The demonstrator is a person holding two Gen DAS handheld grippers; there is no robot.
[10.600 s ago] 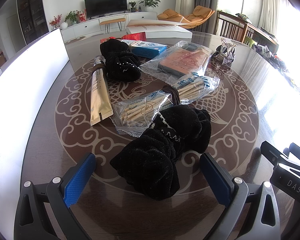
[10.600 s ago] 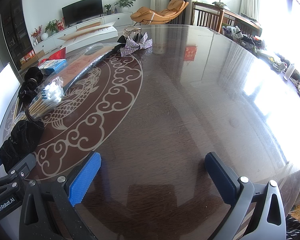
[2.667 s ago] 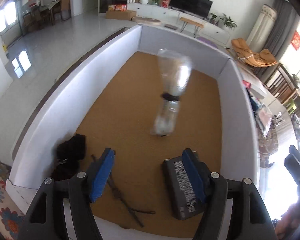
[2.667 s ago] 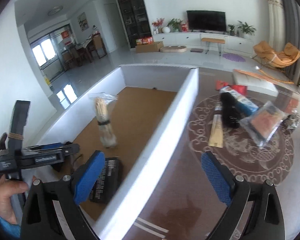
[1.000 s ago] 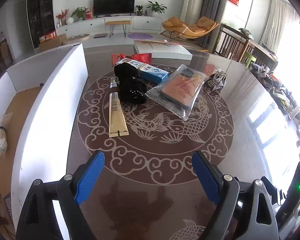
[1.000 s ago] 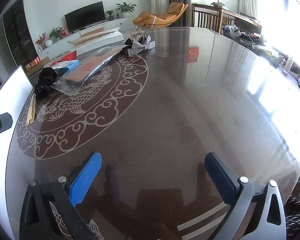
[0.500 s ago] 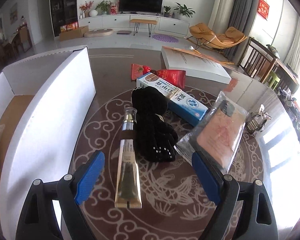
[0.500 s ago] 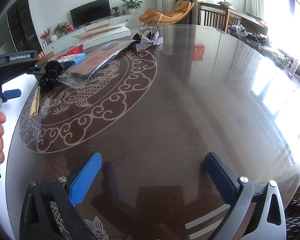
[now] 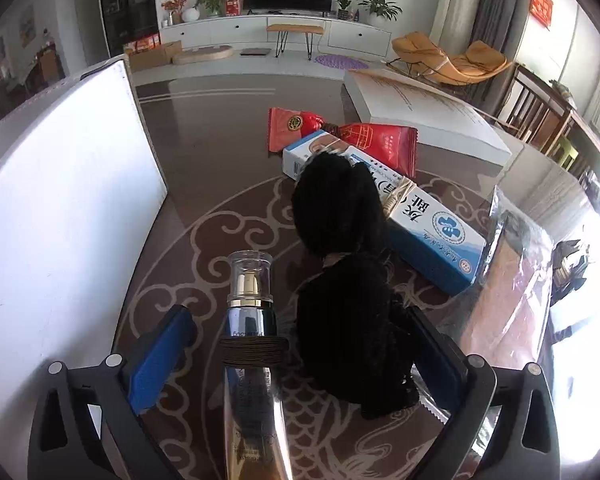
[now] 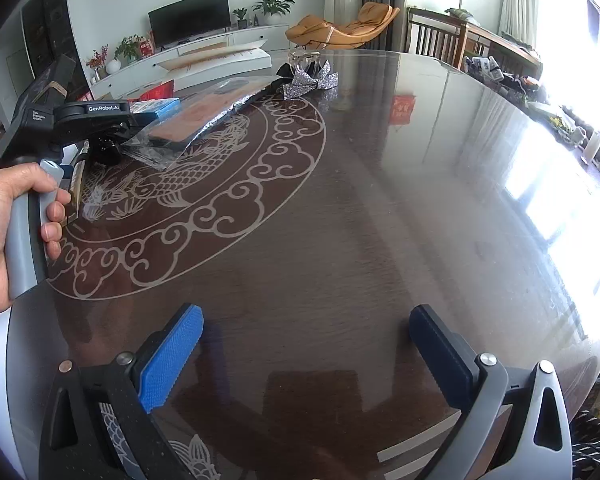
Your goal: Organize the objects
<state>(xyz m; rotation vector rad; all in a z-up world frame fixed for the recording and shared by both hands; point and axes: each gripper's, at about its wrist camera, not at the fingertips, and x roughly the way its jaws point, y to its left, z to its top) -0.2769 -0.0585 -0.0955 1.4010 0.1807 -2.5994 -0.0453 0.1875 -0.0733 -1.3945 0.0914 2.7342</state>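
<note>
My left gripper (image 9: 300,344) is open and low over the table. Between its blue pads lie a gold tube with a clear cap (image 9: 250,344) and a black velvet scrunchie (image 9: 352,320). Beyond them are a blue and white box (image 9: 420,236), two red sachets (image 9: 376,142) and a clear bag holding an orange item (image 9: 504,292). My right gripper (image 10: 306,344) is open and empty over bare table. In the right wrist view the left gripper (image 10: 88,120) sits over the scrunchie (image 10: 106,148) at the far left.
The white wall of the storage box (image 9: 60,208) stands close on the left. A flat white box (image 9: 424,112) lies at the back. A silver bow hair clip (image 10: 310,76) rests at the table's far side. The dark round table (image 10: 380,220) spreads ahead of the right gripper.
My left gripper has moved forward and down onto the tube and scrunchie, which now lie between its pads. The right gripper has barely shifted.
</note>
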